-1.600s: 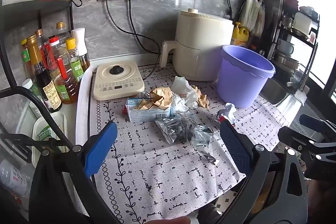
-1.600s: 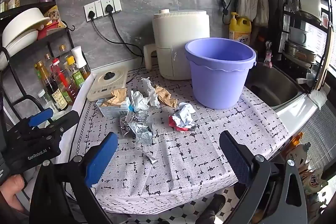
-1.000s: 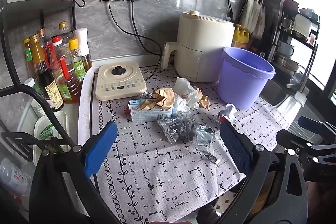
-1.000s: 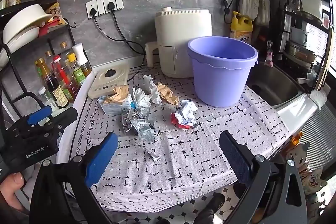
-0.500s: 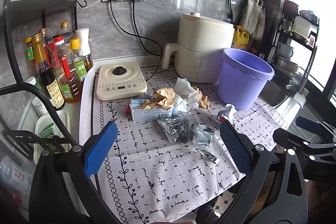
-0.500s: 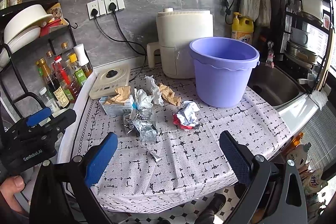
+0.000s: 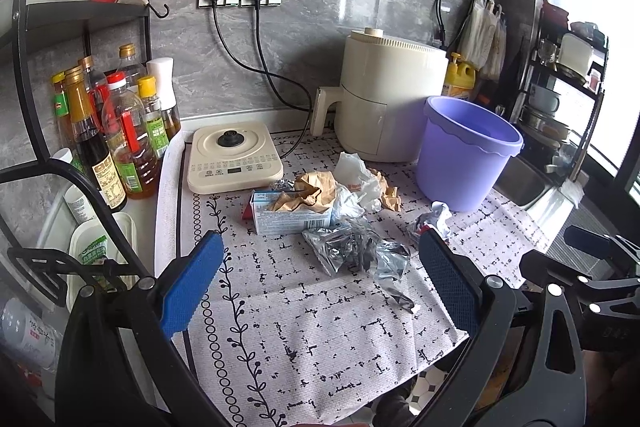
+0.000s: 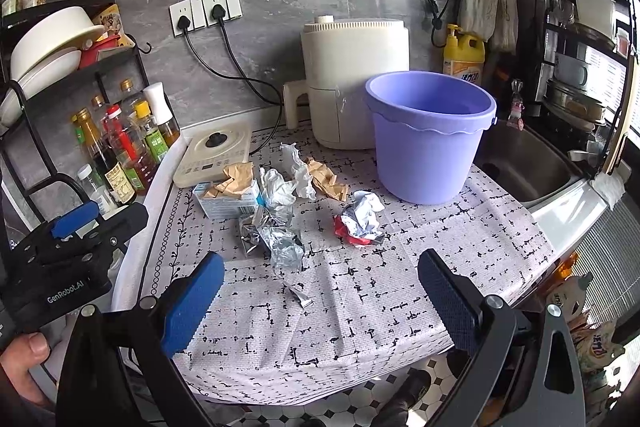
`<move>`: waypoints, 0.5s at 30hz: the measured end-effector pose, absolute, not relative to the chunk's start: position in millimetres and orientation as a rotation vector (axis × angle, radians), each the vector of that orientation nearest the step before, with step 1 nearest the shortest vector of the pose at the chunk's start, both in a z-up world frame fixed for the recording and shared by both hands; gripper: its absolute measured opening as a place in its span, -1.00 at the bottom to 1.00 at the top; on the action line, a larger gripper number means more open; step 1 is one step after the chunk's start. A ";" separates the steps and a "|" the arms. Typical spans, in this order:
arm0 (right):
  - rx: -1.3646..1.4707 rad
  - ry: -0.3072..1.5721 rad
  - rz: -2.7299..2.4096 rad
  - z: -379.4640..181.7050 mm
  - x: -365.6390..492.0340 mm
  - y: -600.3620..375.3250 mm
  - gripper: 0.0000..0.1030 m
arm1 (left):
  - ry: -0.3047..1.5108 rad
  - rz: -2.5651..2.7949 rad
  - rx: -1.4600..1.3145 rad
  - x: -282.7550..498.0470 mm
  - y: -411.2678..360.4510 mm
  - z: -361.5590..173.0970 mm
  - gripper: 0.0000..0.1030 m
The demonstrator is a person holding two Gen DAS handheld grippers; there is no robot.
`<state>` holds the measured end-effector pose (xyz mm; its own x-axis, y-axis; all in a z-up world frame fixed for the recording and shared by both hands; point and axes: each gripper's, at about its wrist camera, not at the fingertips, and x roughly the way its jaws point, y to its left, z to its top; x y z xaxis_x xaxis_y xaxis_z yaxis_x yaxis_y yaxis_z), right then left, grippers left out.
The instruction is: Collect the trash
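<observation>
Trash lies in a heap on the patterned cloth [image 7: 312, 327]: a light blue carton [image 7: 290, 215] [image 8: 226, 201] topped with crumpled brown paper [image 7: 310, 189], white tissue [image 7: 354, 173] [image 8: 296, 167], silver foil wrappers [image 7: 352, 251] [image 8: 276, 235] and a red-and-white crumpled wrapper [image 8: 362, 219] [image 7: 434, 219]. A purple bucket [image 7: 466, 153] [image 8: 428, 143] stands upright to the right of the heap. My left gripper [image 7: 318, 281] is open, held short of the foil. My right gripper [image 8: 318, 285] is open too, near the cloth's front, with nothing between its fingers.
A cream air fryer [image 8: 354, 79] and a flat induction cooker [image 7: 232, 157] sit at the back, cords running to wall sockets. Oil and sauce bottles [image 7: 116, 131] crowd a black rack on the left. A sink [image 8: 520, 163] lies right of the bucket.
Both grippers have drifted slightly closer to the counter and a little left; the trash and bucket have not moved. Both stay open.
</observation>
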<state>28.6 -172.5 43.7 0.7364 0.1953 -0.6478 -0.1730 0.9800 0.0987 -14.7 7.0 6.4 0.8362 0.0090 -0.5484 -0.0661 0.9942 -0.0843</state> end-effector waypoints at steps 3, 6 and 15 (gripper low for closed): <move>0.033 0.710 0.205 44.7 27.3 -172.2 0.85 | 0.581 0.041 -0.100 -15.0 6.7 5.8 0.88; 0.031 0.711 0.206 44.9 26.5 -172.2 0.85 | 0.580 0.048 -0.099 -15.8 6.7 5.4 0.88; 0.027 0.711 0.216 46.4 23.1 -170.5 0.85 | 0.580 0.059 -0.102 -20.4 7.3 3.3 0.88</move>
<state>23.1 -170.5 46.4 0.7368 0.2054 -0.6442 -0.1871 0.9775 0.0976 -20.4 7.3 3.3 0.8349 0.0272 -0.5497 -0.0848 0.9932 -0.0797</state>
